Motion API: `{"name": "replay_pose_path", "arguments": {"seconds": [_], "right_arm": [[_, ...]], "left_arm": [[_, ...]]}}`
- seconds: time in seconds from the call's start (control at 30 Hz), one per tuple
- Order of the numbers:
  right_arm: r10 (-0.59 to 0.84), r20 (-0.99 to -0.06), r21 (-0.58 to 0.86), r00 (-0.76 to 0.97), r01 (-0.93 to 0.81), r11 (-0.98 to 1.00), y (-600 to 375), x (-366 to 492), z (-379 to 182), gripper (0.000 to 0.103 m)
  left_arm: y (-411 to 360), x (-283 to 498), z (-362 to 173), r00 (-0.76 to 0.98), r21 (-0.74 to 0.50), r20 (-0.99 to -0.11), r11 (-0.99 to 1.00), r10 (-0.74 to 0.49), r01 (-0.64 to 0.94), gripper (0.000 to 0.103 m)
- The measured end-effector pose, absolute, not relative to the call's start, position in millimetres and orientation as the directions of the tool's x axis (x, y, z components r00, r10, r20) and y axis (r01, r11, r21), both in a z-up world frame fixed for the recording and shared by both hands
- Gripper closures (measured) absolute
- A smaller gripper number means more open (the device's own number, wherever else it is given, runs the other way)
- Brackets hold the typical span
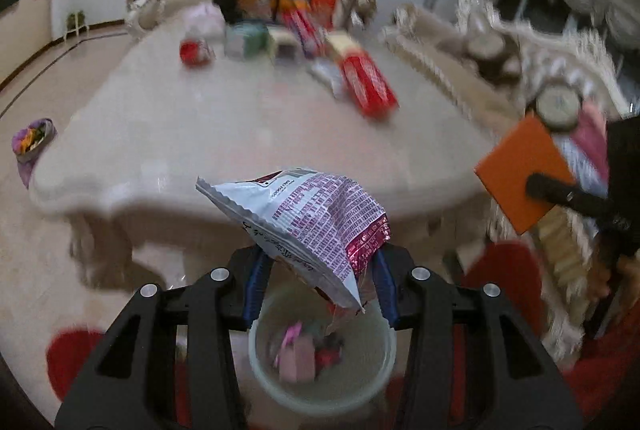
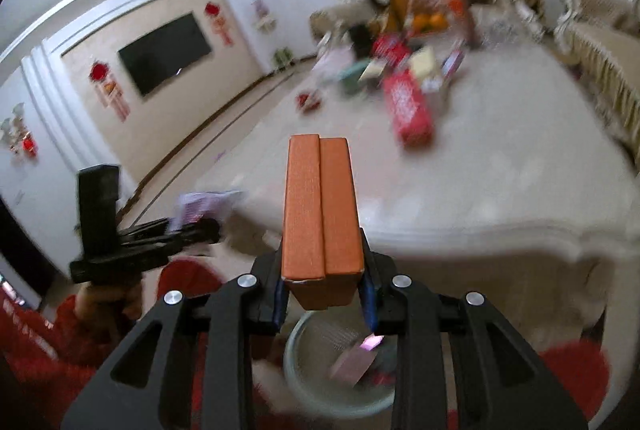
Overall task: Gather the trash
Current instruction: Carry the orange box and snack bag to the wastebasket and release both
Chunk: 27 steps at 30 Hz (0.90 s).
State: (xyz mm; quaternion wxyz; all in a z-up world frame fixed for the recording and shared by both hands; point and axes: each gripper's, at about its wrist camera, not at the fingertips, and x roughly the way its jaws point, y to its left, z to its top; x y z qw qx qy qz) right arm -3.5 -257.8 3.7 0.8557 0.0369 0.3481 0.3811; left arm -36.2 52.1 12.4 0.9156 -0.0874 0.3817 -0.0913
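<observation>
My left gripper (image 1: pixel 320 266) is shut on a crumpled white and red snack bag (image 1: pixel 308 218) and holds it above a pale round trash bin (image 1: pixel 260 362) on the floor. The bin holds pink and red scraps. My right gripper (image 2: pixel 324 290) is shut on an orange box (image 2: pixel 320 213), also above the bin (image 2: pixel 296 362). The orange box (image 1: pixel 520 169) and the right gripper show at the right of the left wrist view. The left gripper (image 2: pixel 180 234) with the bag (image 2: pixel 200 205) shows at the left of the right wrist view.
A pale marble table (image 1: pixel 224 125) stands beyond the bin, with a red box (image 1: pixel 368 81), a red can (image 1: pixel 194 51) and several other packages at its far end. Ornate sofas (image 1: pixel 460 41) flank it. A red rug (image 1: pixel 508 270) lies on the floor. A television (image 2: pixel 164 53) hangs on the wall.
</observation>
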Motion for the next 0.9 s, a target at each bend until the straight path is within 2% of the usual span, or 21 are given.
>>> {"name": "replay_pose_path", "arguments": {"seconds": [0.13,0.3,0.4,0.57,0.63,0.67,0.7,0.73,0.77,0.83,0.9], "right_arm": [[0.644,-0.676,0.36,0.358,-0.602,0.713,-238,-12,-47,0.076],[0.493,-0.839,0.306,0.229,-0.551,0.777,-206,16,-143,0.076],[0.424,-0.891,0.283,0.163,-0.53,0.799,-193,30,-185,0.076],[0.376,-0.919,0.26,0.123,-0.528,0.809,-180,42,-212,0.076],[0.371,-0.919,0.246,0.132,-0.542,0.803,-175,46,-214,0.075],[0.371,-0.919,0.242,0.136,-0.547,0.801,-173,46,-215,0.074],[0.365,-0.92,0.232,0.142,-0.553,0.8,-170,49,-216,0.067],[0.352,-0.923,0.214,0.154,-0.555,0.804,-168,50,-217,0.046],[0.344,-0.923,0.198,0.174,-0.552,0.81,-170,46,-220,0.038],[0.341,-0.916,0.178,0.209,-0.55,0.816,-175,38,-222,0.034],[0.349,-0.913,0.189,0.212,-0.539,0.821,-178,39,-220,0.034]], "left_arm": [[34,-44,-49,0.546,-0.267,-0.788,0.957,-0.284,0.111,0.058],[12,-22,-121,0.395,-0.226,-0.88,0.964,-0.264,0.139,0.058],[-1,-8,-160,0.309,-0.191,-0.921,0.967,-0.236,0.169,0.058],[-7,-2,-194,0.23,-0.195,-0.945,0.965,-0.233,0.176,0.056],[-8,1,-202,0.203,-0.199,-0.952,0.966,-0.231,0.168,0.049],[-7,0,-203,0.201,-0.19,-0.954,0.968,-0.221,0.161,0.039],[-6,0,-205,0.204,-0.167,-0.959,0.974,-0.196,0.151,0.032],[-4,0,-205,0.209,-0.15,-0.962,0.979,-0.177,0.14,0.023],[-2,-1,-204,0.216,-0.148,-0.961,0.98,-0.174,0.129,0.022],[3,0,-203,0.226,-0.158,-0.957,0.981,-0.18,0.112,0.021],[7,-1,-202,0.237,-0.169,-0.953,0.981,-0.186,0.091,0.015]]}}
